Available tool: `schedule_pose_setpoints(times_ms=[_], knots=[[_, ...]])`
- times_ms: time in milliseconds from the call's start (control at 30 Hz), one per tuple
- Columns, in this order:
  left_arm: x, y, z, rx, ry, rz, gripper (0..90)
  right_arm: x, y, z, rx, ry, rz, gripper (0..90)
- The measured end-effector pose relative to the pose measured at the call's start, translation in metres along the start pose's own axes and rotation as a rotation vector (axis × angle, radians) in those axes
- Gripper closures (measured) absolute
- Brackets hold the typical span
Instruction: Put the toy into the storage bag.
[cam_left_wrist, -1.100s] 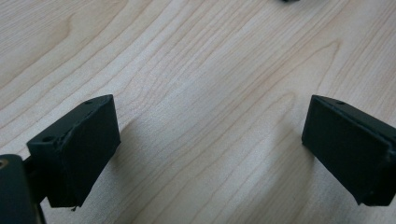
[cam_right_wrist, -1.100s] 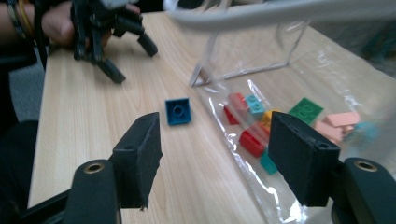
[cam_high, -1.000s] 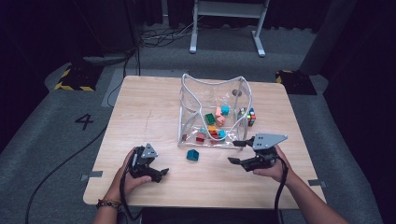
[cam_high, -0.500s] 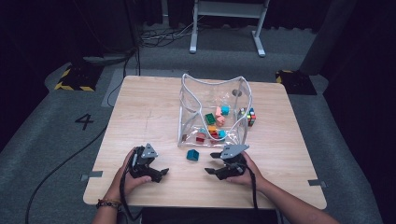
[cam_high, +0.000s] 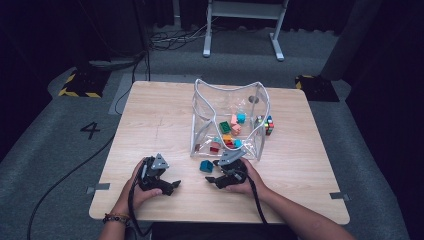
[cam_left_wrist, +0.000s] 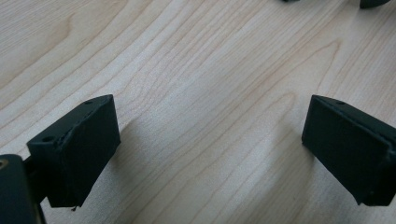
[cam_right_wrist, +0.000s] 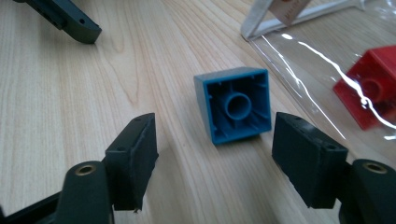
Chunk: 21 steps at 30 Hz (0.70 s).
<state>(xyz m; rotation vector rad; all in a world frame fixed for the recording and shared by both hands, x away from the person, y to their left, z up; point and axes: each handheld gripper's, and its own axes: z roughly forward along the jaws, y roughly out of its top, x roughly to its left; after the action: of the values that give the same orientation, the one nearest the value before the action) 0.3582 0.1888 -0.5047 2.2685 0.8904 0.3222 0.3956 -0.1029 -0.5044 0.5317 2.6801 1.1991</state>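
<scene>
A blue brick (cam_right_wrist: 236, 105) lies on its side on the wooden table (cam_high: 150, 115), its hollow underside towards my right gripper (cam_right_wrist: 215, 140). The brick (cam_high: 205, 166) sits just ahead of the right gripper (cam_high: 214, 171), level with the jaw tips, and neither pad touches it. Those jaws have just been opening and stand wide. My left gripper (cam_high: 172, 181) rests low at the front left of the table. Its jaws (cam_left_wrist: 210, 140) are spread open over bare wood.
A clear plastic bag (cam_high: 227, 120) holding several coloured bricks stands just beyond the blue brick; a red brick (cam_right_wrist: 373, 84) shows through its wall. A multicoloured cube (cam_high: 267, 125) sits right of the bag. A left gripper jaw (cam_right_wrist: 70, 18) shows in the right gripper view.
My right gripper has moved left and down from beside the bag to the blue brick, and its jaws have widened. The left gripper has stayed in place.
</scene>
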Motion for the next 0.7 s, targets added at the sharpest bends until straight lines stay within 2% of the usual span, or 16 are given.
schedule_pose_setpoints(times_ms=[133, 200, 233, 300, 333, 433, 467, 533, 567, 633, 667, 700], knots=[[0.0, 0.0, 0.0, 0.0, 0.0, 0.001, 4.3, 0.0, 0.005, 0.007, 0.0, -0.015, -0.007, 29.7], [0.0, 0.0, 0.0, 0.0, 0.0, 0.0, 4.4, -0.001, 0.006, 0.009, -0.02, -0.018, -0.009, 29.3], [0.0, 0.0, 0.0, -0.001, 0.0, 0.001, 4.4, -0.002, 0.007, 0.009, -0.006, -0.021, -0.032, 29.2], [0.0, 0.0, 0.0, 0.0, 0.0, 0.0, 4.4, 0.0, 0.01, 0.012, -0.014, -0.034, -0.009, 27.9], [0.0, 0.0, 0.0, 0.0, 0.0, 0.0, 4.4, -0.002, 0.011, 0.013, -0.01, -0.03, -0.029, 27.9], [0.0, 0.0, 0.0, 0.0, 0.0, 0.001, 4.4, -0.003, 0.013, 0.015, -0.005, -0.018, -0.012, 28.5], [0.0, 0.0, 0.0, 0.0, 0.0, 0.001, 4.4, -0.002, 0.013, 0.016, -0.011, -0.012, -0.004, 31.0], [0.0, 0.0, 0.0, -0.001, 0.0, 0.002, 4.4, -0.004, 0.013, 0.015, -0.009, 0.007, -0.028, 35.5], [-0.001, 0.0, 0.0, 0.008, -0.009, -0.017, 4.4, -0.002, 0.013, 0.015, -0.017, 0.013, -0.011, 38.8], [-0.001, 0.0, 0.0, 0.005, -0.015, -0.017, 4.4, -0.003, 0.012, 0.014, -0.028, 0.029, -0.033, 47.3], [-0.001, 0.0, 0.0, 0.005, -0.014, -0.017, 4.4, -0.002, 0.011, 0.013, -0.025, 0.027, -0.017, 50.4], [-0.001, 0.0, 0.0, 0.005, -0.014, -0.016, 4.4, -0.002, 0.011, 0.013, -0.027, 0.031, -0.025, 54.4]])
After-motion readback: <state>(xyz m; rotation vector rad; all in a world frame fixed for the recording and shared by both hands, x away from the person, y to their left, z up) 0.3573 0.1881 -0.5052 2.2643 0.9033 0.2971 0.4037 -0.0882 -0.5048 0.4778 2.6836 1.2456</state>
